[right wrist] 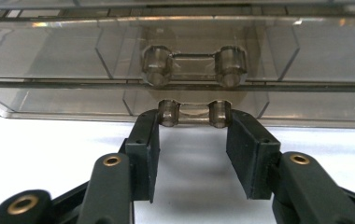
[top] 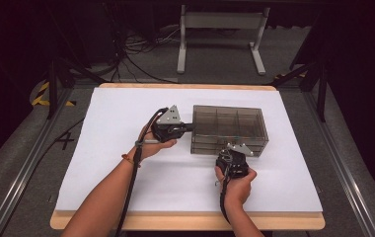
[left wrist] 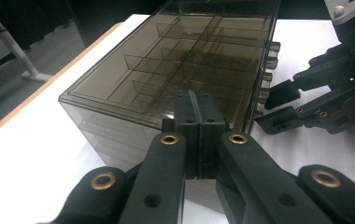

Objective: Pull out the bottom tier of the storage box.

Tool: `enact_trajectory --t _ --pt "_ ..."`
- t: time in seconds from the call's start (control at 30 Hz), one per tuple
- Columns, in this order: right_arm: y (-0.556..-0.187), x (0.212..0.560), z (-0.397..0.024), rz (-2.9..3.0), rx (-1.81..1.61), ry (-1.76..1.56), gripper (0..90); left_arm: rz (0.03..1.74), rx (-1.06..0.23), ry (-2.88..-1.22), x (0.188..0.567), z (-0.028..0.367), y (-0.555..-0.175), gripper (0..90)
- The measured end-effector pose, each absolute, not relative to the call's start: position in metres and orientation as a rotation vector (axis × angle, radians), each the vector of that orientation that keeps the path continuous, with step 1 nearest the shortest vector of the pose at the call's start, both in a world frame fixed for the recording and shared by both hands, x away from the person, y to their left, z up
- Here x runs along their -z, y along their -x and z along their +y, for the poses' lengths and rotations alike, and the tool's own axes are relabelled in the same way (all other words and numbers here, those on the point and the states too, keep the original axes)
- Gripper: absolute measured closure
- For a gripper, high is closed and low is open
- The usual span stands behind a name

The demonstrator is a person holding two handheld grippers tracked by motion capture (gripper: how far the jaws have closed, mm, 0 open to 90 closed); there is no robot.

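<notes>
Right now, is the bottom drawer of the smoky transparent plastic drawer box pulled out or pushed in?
Pushed in: the bottom drawer's front lies flush with the drawer above, and the right gripper brackets its handle.

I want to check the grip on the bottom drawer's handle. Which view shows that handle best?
The right gripper view: the bottom drawer handle sits close up between the right gripper pads. The left gripper view shows handle knobs edge-on along the organizer box; in the high view the gripper hides it.
</notes>
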State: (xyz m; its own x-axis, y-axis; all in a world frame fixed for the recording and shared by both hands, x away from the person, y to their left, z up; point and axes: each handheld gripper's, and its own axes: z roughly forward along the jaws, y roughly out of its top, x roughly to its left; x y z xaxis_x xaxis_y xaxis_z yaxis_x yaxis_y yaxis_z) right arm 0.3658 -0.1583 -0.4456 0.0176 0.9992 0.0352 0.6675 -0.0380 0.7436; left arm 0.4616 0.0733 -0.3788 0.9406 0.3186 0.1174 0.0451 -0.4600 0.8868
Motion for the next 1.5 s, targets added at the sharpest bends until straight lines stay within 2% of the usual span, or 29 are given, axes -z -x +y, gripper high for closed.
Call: enact_trajectory --t 1.2,1.37,1.5 --pt "-0.353 0.445 -0.165 1.808 -0.792 -1.686 56.1 0.295 -0.294 -2.016 0.380 0.074 -0.462 89.9" --pt "-0.349 0.445 -0.168 1.821 -0.808 -1.667 51.3 0.295 -0.295 -2.018 0.380 0.074 -0.462 90.0" --pt "-0.342 0.447 -0.180 1.835 -0.828 -1.617 50.9 0.287 -0.300 -2.026 0.378 0.074 -0.460 89.9"
